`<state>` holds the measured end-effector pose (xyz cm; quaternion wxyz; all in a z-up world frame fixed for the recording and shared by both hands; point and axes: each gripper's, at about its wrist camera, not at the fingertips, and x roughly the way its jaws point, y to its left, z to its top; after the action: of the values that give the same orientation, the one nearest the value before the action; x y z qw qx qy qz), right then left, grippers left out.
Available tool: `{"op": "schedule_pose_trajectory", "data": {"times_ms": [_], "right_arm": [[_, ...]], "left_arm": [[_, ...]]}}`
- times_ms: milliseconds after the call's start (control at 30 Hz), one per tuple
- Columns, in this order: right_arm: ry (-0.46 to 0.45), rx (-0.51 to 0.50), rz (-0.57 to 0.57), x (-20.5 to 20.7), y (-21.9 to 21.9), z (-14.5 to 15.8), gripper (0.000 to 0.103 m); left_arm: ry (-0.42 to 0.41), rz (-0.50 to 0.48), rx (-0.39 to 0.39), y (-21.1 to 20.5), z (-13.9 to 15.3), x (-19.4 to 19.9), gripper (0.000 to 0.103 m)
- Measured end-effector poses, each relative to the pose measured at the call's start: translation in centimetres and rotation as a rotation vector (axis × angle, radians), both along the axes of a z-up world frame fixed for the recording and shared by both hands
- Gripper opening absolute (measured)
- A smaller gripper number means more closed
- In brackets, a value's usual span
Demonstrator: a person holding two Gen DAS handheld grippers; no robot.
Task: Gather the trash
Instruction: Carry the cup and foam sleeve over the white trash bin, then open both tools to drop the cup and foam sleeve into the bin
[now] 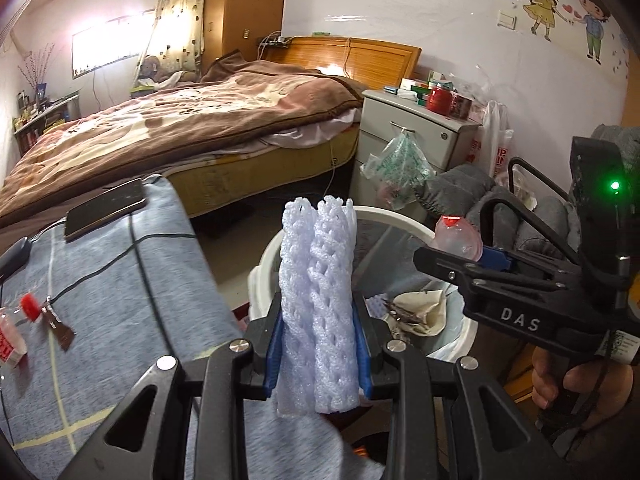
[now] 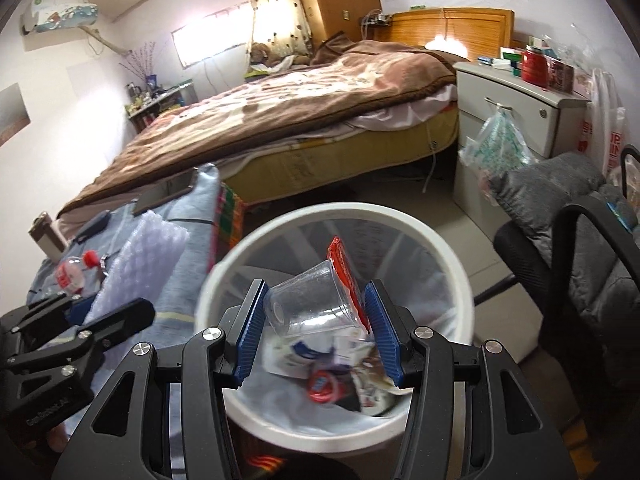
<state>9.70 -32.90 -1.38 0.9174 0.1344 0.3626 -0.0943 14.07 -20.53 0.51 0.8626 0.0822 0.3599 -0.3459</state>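
Trash in both tongs — left tongs [image 1: 320,356] clamped on a white foam net sleeve [image 1: 318,304], right tongs [image 2: 318,332] pinching a clear plastic cup [image 2: 312,302] with a red wrapper [image 2: 344,276], poised above the white bin [image 2: 448,256] — drop-off step; next, I'd judge, release over the opening

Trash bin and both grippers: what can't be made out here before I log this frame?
- Trash bin, left wrist view: near rim hidden by the foam net clamped in the left gripper.
- Bin contents, right wrist view: blurred, partly covered by the clear cup and red wrapper in the right gripper; labels unreadable.
- Bottle on the table, left wrist view: cut off by the edge.
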Motion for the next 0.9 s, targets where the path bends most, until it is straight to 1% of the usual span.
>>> {"op": "schedule_pose_trajectory", "data": {"times_ms": [200, 333, 433, 500, 567, 600, 633, 667, 700, 733, 767, 833, 900], "right_arm": [[0.049, -0.012, -0.011, 0.1, -1.4, -1.0, 0.052], [0.095, -0.038, 0.006, 0.7, -1.9, -1.9, 0.052], [0.129, -0.049, 0.018, 1.1, -2.2, -2.6, 0.052], [0.131, -0.058, 0.011, 1.0, -2.3, -2.7, 0.053], [0.128, -0.05, 0.008, 0.8, -2.5, -2.7, 0.053], [0.126, -0.051, 0.006, 0.8, -2.6, -2.7, 0.053], [0.126, -0.056, 0.003, 0.7, -2.6, -2.7, 0.053], [0.122, -0.063, -0.002, 0.6, -2.6, -2.6, 0.053], [0.119, -0.068, -0.004, 0.7, -2.5, -2.6, 0.056], [0.114, -0.071, -0.005, 0.6, -2.5, -2.5, 0.062], [0.108, -0.071, -0.006, 0.5, -2.5, -2.4, 0.064], [0.106, -0.072, -0.006, 0.6, -2.6, -2.4, 0.064], [0.104, -0.073, -0.003, 0.7, -2.6, -2.4, 0.064]], "left_arm": [[0.014, -0.016, 0.008, -1.7, -0.6, -0.2, 0.032], [0.032, -0.012, 0.015, -2.3, -1.3, 0.0, 0.032], [0.053, -0.011, 0.01, -2.5, -1.7, 0.1, 0.035], [0.064, -0.01, 0.015, -2.6, -2.0, 0.3, 0.036], [0.07, -0.017, 0.011, -2.7, -2.2, 0.2, 0.041], [0.071, -0.017, 0.011, -2.8, -2.2, 0.2, 0.047], [0.071, -0.013, 0.011, -2.7, -2.3, 0.3, 0.051], [0.073, -0.011, 0.011, -2.8, -2.3, 0.3, 0.051], [0.075, -0.01, 0.009, -2.8, -2.3, 0.3, 0.051], [0.075, -0.01, 0.007, -2.8, -2.4, 0.3, 0.053], [0.075, -0.01, 0.007, -2.8, -2.4, 0.3, 0.055], [0.077, -0.01, 0.002, -2.6, -2.4, 0.3, 0.059], [0.076, -0.009, -0.002, -2.4, -2.3, 0.3, 0.06]]}}
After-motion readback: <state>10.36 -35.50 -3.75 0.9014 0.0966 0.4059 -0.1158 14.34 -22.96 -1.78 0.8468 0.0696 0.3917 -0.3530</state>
